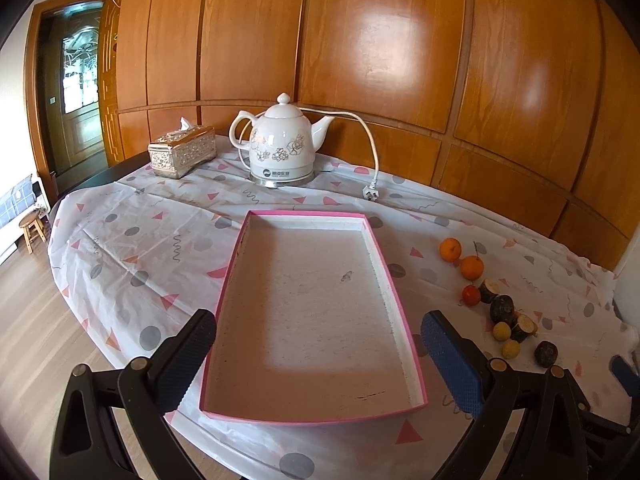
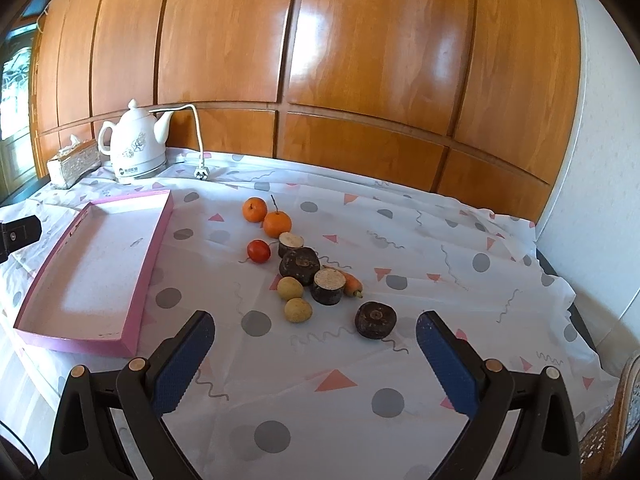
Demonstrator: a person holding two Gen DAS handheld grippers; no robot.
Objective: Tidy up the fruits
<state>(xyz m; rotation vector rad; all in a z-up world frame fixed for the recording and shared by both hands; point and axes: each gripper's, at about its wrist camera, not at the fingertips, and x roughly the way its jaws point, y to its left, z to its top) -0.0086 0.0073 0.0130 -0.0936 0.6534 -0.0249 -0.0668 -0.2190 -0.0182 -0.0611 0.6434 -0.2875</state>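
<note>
Awaiting First Pick: Tray Empty, Fruit Loose on the Cloth

Hovering above the near edge of the table, both tools stood idle and unloaded. The left gripper [image 1: 318,354] had its jaws spread wide with nothing between them, and it looked straight over the pink tray [image 1: 378,240], which lay empty on the patterned tablecloth [image 1: 160,240]. The right gripper [image 2: 314,346] was likewise wide open and held nothing.

In the right wrist view the produce lay in a loose line running from 12 o'clock down toward 5 o'clock of the cloth's centre. Two oranges [image 2: 254,209] sat at the far end, touching or nearly so, with a small red fruit [image 2: 258,251] just beside them at their 7 o'clock. Three dark cut stumps [image 2: 300,265] crowded the middle, and a small carrot [image 2: 352,282] was tucked against them. Two yellow fruits [image 2: 298,310] lay nearest the right tool, and a lone dark round piece [image 2: 375,319] sat apart at 4 o'clock of the cluster. The tray was at 9 o'clock of the pile, well apart from it. A white kettle [image 2: 134,148] and a tissue box [image 2: 74,164] stood at the far edge, clear of the work.

Judgement: the sorting had not begun; the step in hand was selecting a first piece. The next move would call for lowering the right tool over one of the near yellow fruits, closing gently on a round item liable to roll, then carrying it toward 9 o'clock into the tray.
</note>
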